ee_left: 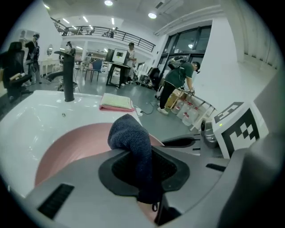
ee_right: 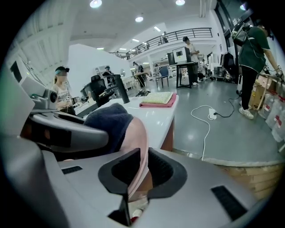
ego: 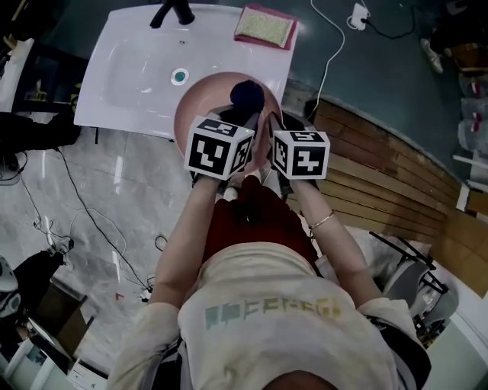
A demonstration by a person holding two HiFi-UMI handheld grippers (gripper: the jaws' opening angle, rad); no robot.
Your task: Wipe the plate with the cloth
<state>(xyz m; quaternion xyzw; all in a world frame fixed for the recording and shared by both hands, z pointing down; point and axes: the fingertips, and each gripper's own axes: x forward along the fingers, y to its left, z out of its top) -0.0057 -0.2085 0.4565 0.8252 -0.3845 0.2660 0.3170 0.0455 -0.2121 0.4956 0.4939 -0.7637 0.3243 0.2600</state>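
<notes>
Quick status from my end. The left hand-held gripper (ee_left: 144, 169) is pinching the dark blue cloth (ee_left: 129, 133). The fabric runs down between the two pads and bunches up in a rounded wad above them. That wad sits against the face of the pink plate (ee_left: 71, 147), up near its far edge in the head view.

The right hand-held gripper (ee_right: 141, 171) is clamped on the plate's rim. Its own camera sees the plate nearly edge-on, a thin pink line going straight into the gap between the pads. So the plate isn't lying on anything. It's held up and tilted at the front right corner of the white sink (ego: 130, 68), partly over the basin and partly past its edge.

Both grippers are right next to each other, marker cubes almost side by side (feels cramped from here).

The black faucet (ego: 171, 13) is at the back of the sink, and a pink pad with a yellowish top (ego: 264, 25) lies on the far right corner. A white cable (ego: 328, 61) trails across the floor to the right.
</notes>
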